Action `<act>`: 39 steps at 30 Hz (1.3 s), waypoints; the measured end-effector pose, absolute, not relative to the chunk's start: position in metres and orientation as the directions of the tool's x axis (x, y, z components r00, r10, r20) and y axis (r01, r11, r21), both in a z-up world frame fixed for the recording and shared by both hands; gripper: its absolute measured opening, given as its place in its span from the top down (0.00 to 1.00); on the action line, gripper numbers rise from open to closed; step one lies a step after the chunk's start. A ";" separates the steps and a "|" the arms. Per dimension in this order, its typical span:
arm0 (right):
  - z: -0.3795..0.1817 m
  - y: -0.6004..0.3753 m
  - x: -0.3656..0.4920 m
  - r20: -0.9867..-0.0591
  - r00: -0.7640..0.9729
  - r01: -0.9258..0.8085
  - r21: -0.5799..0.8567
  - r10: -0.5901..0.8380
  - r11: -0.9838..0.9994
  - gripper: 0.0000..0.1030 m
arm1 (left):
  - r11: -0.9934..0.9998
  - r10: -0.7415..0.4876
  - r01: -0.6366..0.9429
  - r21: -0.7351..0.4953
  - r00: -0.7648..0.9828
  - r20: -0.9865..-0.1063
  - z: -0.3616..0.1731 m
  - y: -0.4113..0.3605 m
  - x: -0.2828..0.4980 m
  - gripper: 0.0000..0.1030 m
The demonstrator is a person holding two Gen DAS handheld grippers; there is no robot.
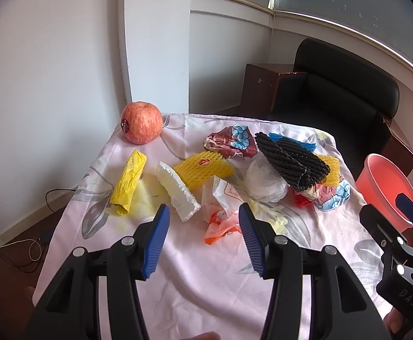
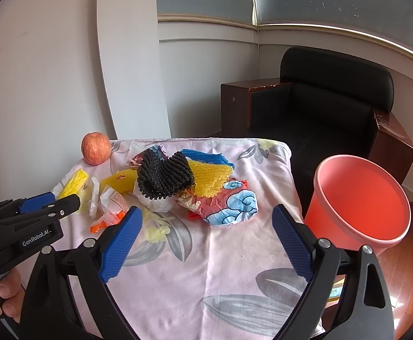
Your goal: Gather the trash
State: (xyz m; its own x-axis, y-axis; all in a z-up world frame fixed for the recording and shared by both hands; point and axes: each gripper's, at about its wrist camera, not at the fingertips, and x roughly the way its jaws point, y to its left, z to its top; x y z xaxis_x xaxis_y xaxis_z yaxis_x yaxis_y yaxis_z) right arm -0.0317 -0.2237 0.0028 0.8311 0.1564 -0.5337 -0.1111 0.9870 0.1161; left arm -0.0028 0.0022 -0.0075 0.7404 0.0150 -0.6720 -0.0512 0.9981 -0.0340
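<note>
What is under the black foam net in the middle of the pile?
The black foam net lies on a crumpled clear plastic bag, and overlaps a yellow foam net and a blue one at its far side. Anything deeper beneath is covered.

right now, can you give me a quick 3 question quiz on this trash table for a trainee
1. True or false: the apple sits at the far left corner of the cloth, apart from the trash pile.
2. Multiple choice: the black foam net lies A) inside the bucket, B) on top of the trash pile, C) in a hand-held gripper.
3. Fill in: the orange-pink bucket stands off the table's ____ side and looks ____ inside.

Key
1. True.
2. B.
3. Right; empty. Both the left hand-held gripper and the right hand-held gripper are open, holding nothing.
</note>
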 end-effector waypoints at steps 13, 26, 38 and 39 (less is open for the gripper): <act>0.004 -0.229 -0.032 -0.534 0.830 -0.108 0.126 0.160 0.986 0.09 | 0.999 0.002 -0.032 -0.032 0.736 -0.677 -0.005 0.003 -0.002 0.51; -0.007 -0.239 -0.030 -0.555 0.813 -0.111 0.148 0.175 0.983 0.09 | 0.994 -0.079 0.004 -0.108 0.707 -0.702 -0.020 0.009 0.003 0.51; -0.016 -0.247 -0.022 -0.574 0.791 -0.131 0.182 0.214 0.975 0.18 | 0.952 -0.275 0.102 -0.288 0.699 -0.661 -0.009 0.010 0.021 0.58; -0.016 -0.247 -0.020 -0.575 0.789 -0.133 0.183 0.216 0.974 0.18 | 0.951 -0.282 0.112 -0.288 0.698 -0.659 -0.007 0.006 0.024 0.58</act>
